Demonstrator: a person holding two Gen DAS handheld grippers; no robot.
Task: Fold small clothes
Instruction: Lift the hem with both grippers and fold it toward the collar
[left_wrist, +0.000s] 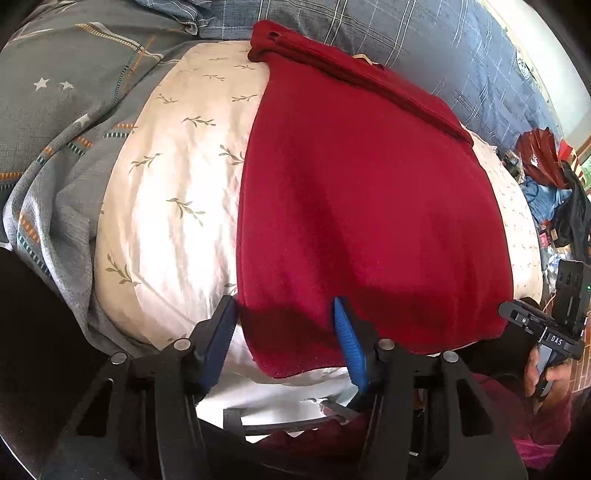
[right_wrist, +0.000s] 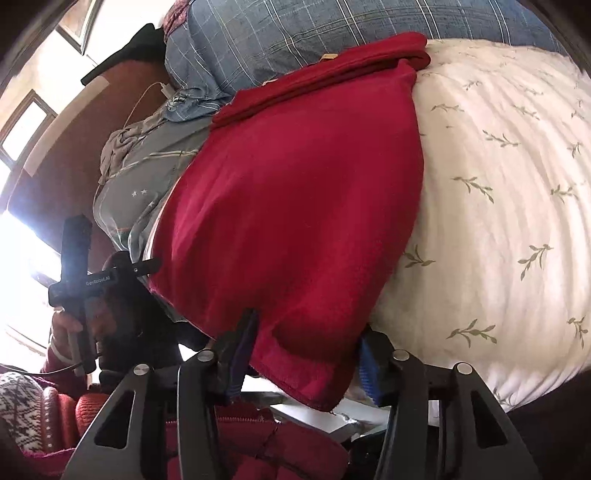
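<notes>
Red knitted garment (left_wrist: 369, 206), soft and fleecy, lies spread on the white leaf-printed bedsheet (left_wrist: 173, 177), its near hem at the bed's edge and its far end already doubled into a thick band just short of the blue checked pillow (left_wrist: 388, 33). A grey quilt with stars and stripes (left_wrist: 59, 122) is bunched along the left.

Left gripper (left_wrist: 286, 314) sits at the near left corner of the hem with its blue-padded fingers spread wide, one pad off the cloth on the sheet and the other on the red fabric; nothing is pinched. Right gripper (right_wrist: 306, 339) straddles the near right corner, and its fingers also stand apart with the corner lying loose between them (the right-hand pad is partly hidden by the cloth).

Judging from this, the step in hand is taking hold of the two near corners for the next fold. The next move calls for both pairs of fingers to close on the hem together, then lift and carry it evenly toward the far band so the edges meet without skewing.

The garment's long axis runs away from the person, hem nearest, folded end pointing to the pillow.
</notes>
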